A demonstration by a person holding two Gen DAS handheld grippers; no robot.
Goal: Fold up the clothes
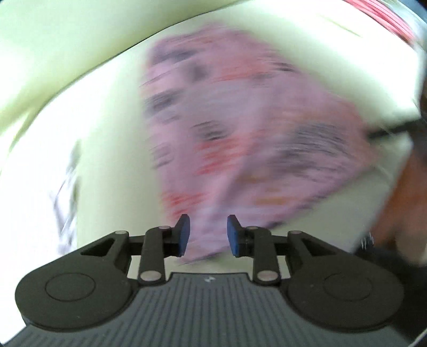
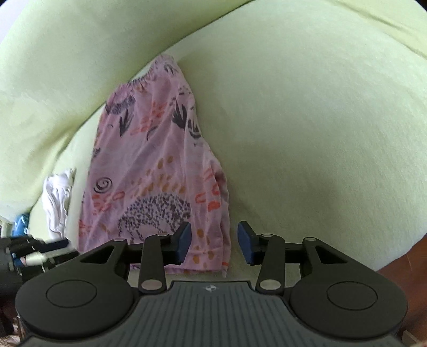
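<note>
A pink garment (image 2: 149, 165) printed with a spotted animal, a spiral and orange marks lies lengthwise on a pale green bed sheet (image 2: 307, 133), its gathered waistband at the far end. My right gripper (image 2: 214, 241) stands open over the garment's near right corner, its blue pads (image 2: 184, 241) apart. In the left wrist view the same garment (image 1: 234, 133) is heavily blurred by motion. My left gripper (image 1: 208, 235) is open above its near edge, with pink cloth showing between the blue pads (image 1: 183, 235) but not pinched.
A crumpled white cloth (image 2: 57, 202) lies left of the garment near the bed's edge, with something blue (image 2: 21, 223) beyond it. The other gripper's dark body (image 2: 32, 256) shows at the lower left. A person's arm (image 1: 405, 200) and red striped fabric (image 1: 379, 16) appear at the right.
</note>
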